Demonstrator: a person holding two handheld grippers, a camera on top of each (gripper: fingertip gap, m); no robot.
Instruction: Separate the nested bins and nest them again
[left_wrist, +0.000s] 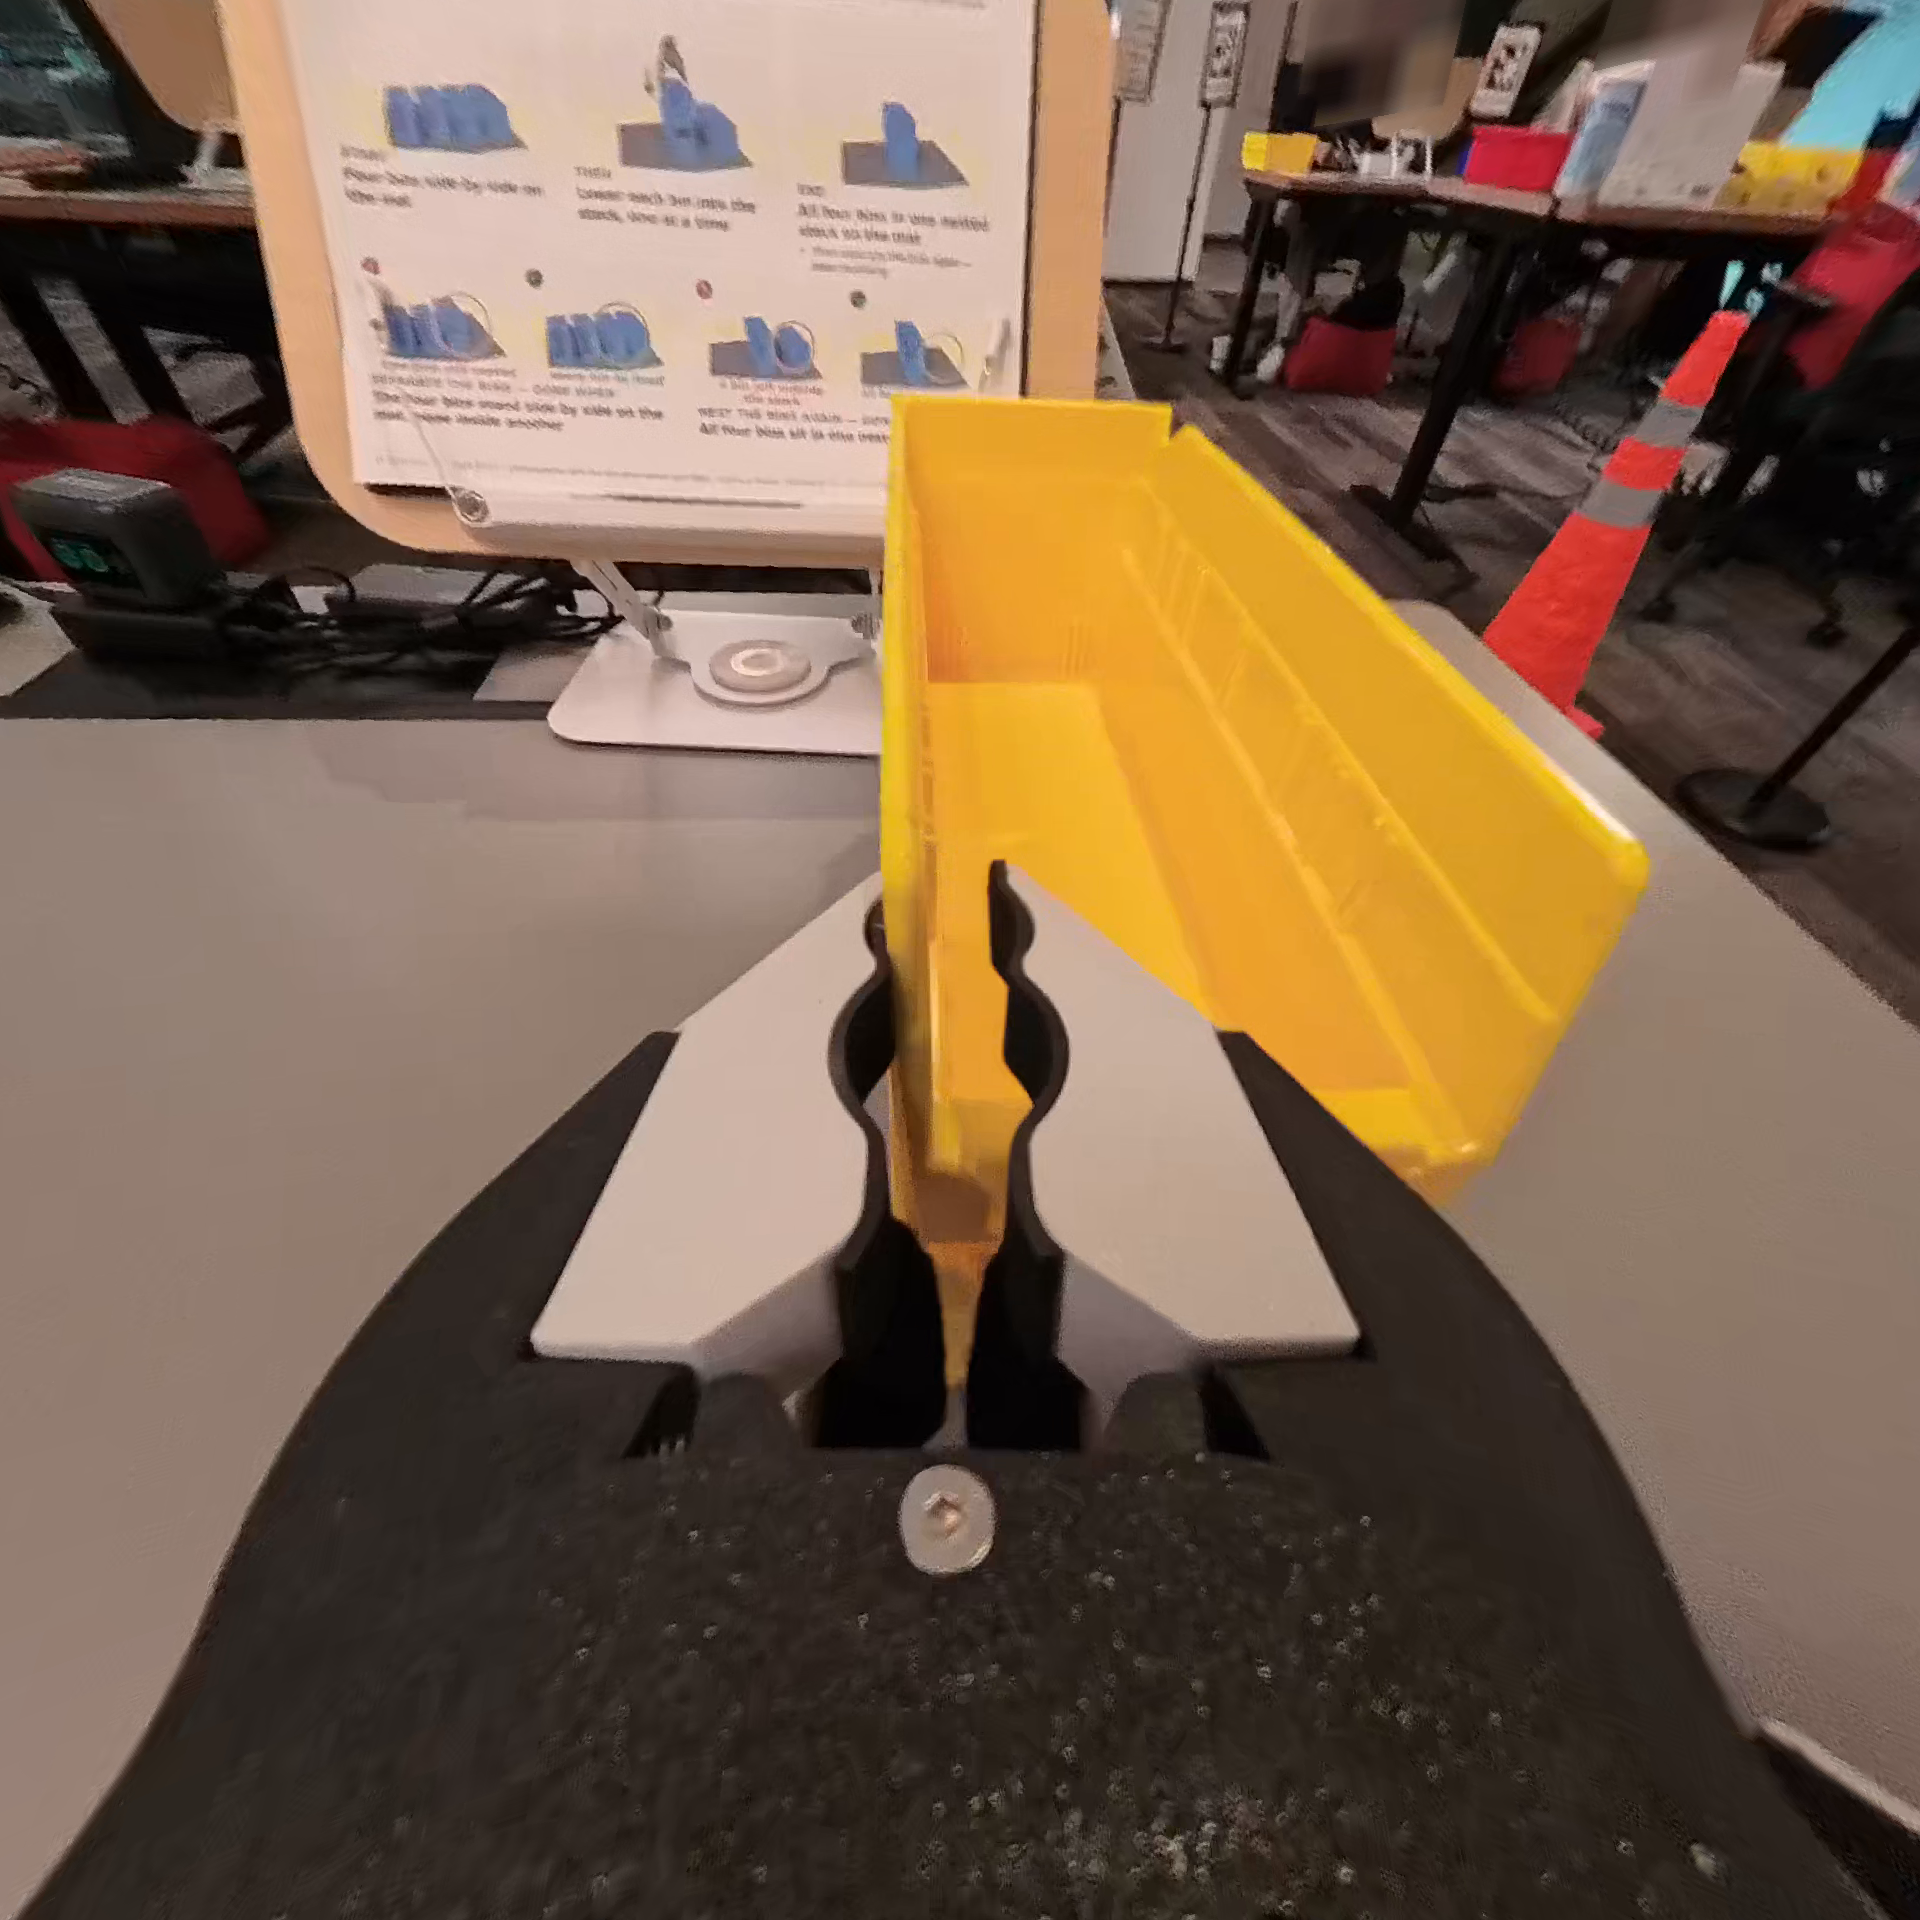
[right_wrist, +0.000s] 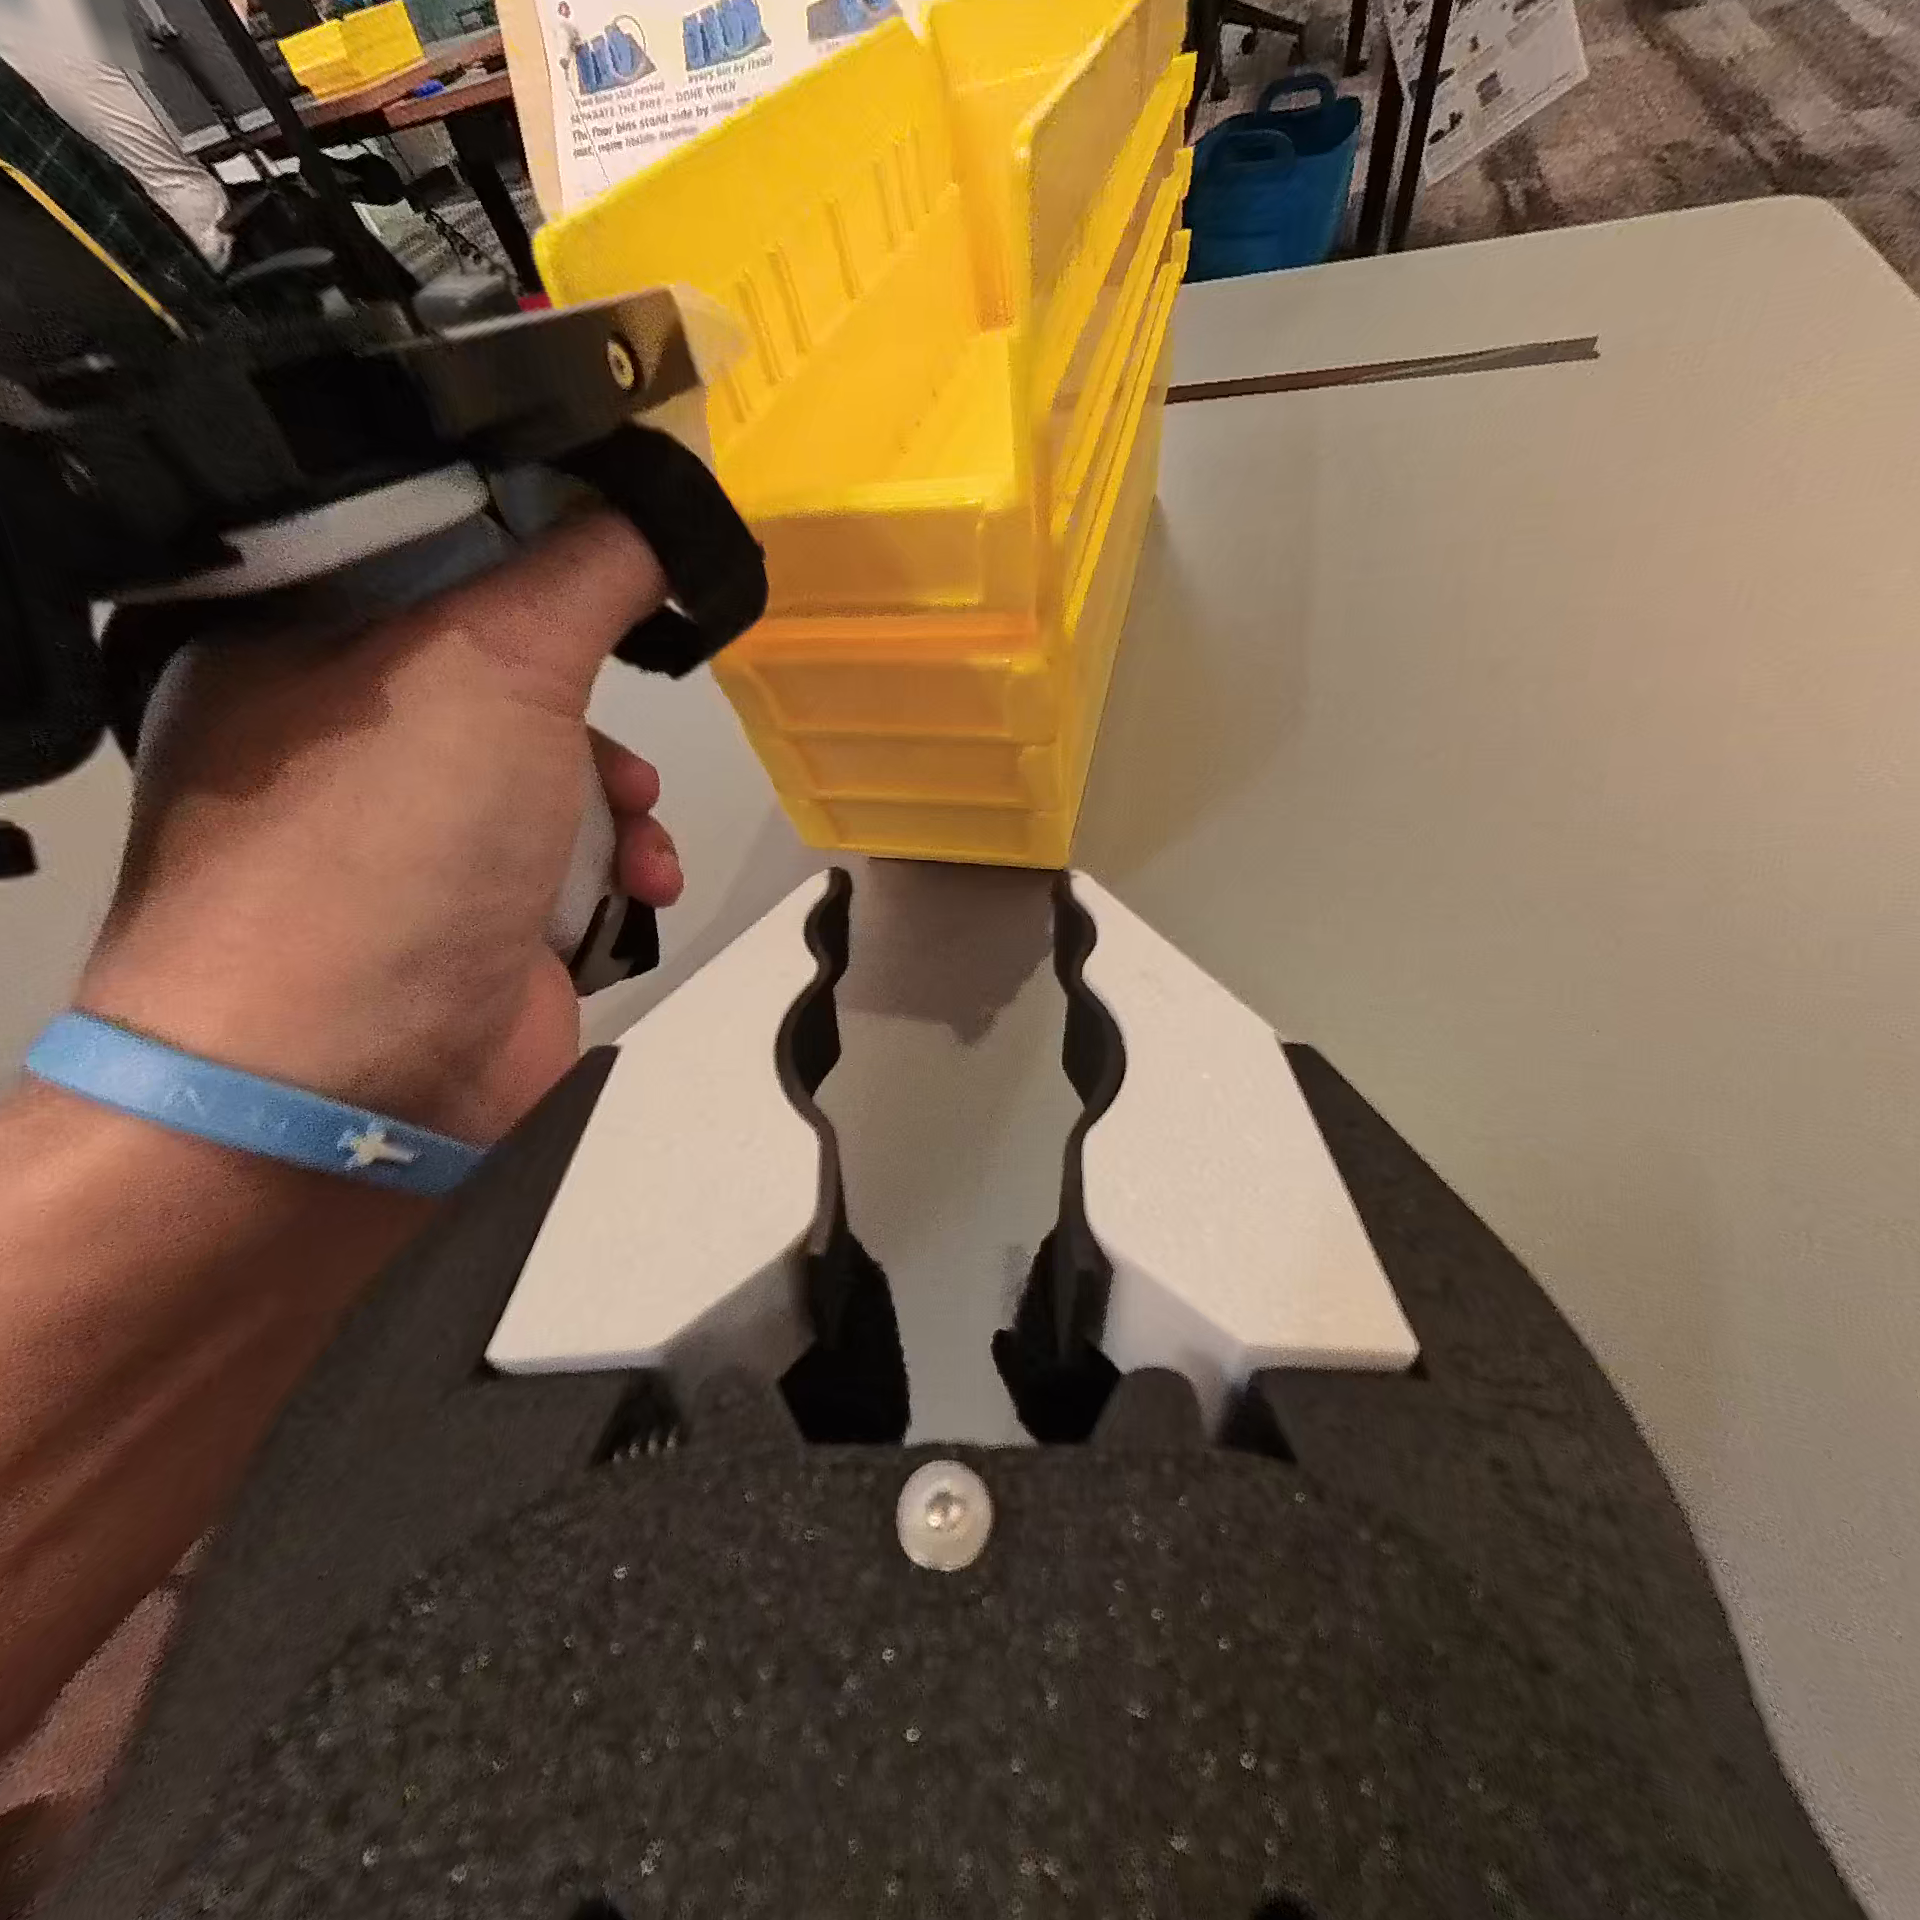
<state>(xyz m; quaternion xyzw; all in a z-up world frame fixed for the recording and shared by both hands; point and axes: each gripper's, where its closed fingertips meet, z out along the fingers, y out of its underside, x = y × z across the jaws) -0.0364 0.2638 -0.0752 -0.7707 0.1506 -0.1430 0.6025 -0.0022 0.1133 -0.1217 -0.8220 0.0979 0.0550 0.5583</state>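
The left gripper (left_wrist: 940, 1039) pinches the top bin's (left_wrist: 1226, 769) near-left wall, its length running away toward the table's (right_wrist: 1507, 727) far edge above the stack (right_wrist: 935, 769); the right gripper (right_wrist: 951, 997) waits empty, jaws apart.

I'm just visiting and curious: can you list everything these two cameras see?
Yellow plastic bins: a nested stack, apparently four, on the table; the top one is gripped at its wall.
Grey table: one, under the bins.
Printed instruction sheet on a stand: one, white with blue pictures, behind the table.
Orange traffic cone: one, on the floor to the right.
Blue tub: one, on the floor beyond the table.
Black device with cables: one, back left.
Left gripper: black and white, shut on the top bin's wall.
Right gripper: open, before the stack.
Person's left hand: blue wristband.
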